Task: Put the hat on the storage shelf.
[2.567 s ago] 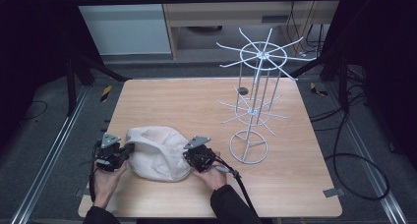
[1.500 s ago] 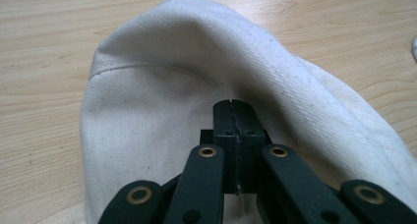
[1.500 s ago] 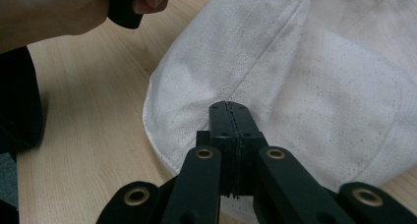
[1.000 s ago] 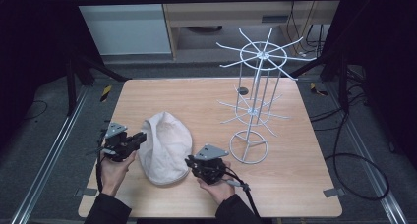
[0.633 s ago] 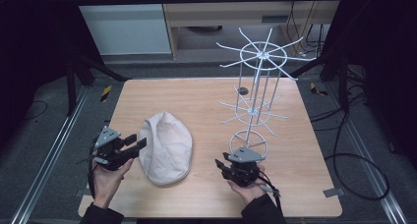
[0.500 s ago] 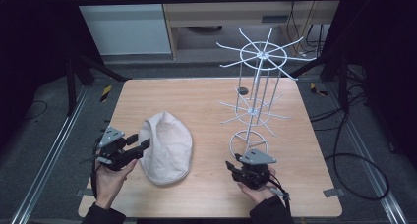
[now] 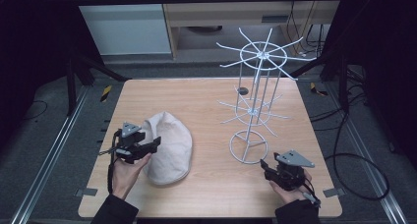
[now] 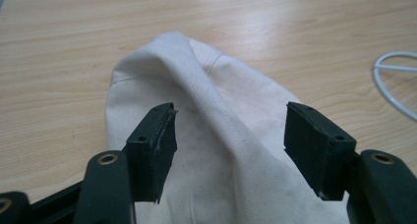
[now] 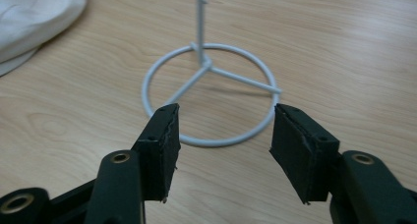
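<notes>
Both grippers are standing open: left gripper [image 7: 153, 144] straddling the cream cap [image 7: 169, 145], apparently ungripped; right gripper [image 7: 266, 166] nearing the still-empty wire rack [image 7: 250, 146].

The counter [image 7: 206, 101] was pale wood grain. A cream cloth cap [image 7: 169, 145] lay flat toward its left side, and a white wire rack [image 7: 250, 146] stood on its ring base at the right, well apart. A small dark disc [image 7: 242, 91] sat farther back.

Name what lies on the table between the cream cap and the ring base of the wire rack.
Nothing: between the cream cap and the ring base of the wire rack is bare wooden table, seen in the high view.
</notes>
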{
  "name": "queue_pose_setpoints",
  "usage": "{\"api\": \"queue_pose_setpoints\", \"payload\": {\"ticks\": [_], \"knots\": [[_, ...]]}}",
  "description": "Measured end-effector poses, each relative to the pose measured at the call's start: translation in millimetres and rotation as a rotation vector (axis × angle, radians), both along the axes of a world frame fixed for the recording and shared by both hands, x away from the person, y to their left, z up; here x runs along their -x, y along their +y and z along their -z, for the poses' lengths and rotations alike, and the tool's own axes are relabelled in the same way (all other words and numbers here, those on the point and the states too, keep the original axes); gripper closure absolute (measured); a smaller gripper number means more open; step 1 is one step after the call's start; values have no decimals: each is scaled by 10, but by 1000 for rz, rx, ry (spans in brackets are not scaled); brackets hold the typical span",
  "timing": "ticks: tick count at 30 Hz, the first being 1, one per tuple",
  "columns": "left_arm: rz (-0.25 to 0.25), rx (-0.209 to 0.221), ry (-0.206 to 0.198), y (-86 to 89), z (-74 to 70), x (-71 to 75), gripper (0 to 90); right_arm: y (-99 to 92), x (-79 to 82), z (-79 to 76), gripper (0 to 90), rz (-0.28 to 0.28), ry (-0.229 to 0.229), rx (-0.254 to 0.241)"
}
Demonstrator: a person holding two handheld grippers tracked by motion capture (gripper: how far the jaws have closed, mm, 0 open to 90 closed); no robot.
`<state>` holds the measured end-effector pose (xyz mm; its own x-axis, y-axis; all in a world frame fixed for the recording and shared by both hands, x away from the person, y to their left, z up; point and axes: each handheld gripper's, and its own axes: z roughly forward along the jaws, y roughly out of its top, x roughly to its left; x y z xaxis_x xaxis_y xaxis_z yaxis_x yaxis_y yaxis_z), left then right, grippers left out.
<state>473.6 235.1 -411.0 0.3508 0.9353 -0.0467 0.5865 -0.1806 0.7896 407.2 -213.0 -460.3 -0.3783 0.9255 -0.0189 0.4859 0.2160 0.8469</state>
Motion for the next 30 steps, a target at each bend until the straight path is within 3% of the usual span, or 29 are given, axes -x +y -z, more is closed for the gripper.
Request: {"api": "queue_pose_setpoints", "payload": {"ticks": [7,11,16,23,30], "knots": [[-16,-62,86,-126,179,-152,416,-153,-47,50,428,60,18,7],[-28,-62,101,-135,221,-202,441,-189,-63,62,428,72,24,9],[-34,-52,140,-103,299,-254,554,-234,-81,88,428,82,36,13],[-37,-33,162,-81,333,-288,743,-284,-96,113,430,97,46,17],[-46,-38,142,-45,303,-269,868,-298,-104,140,431,96,57,21]]}}
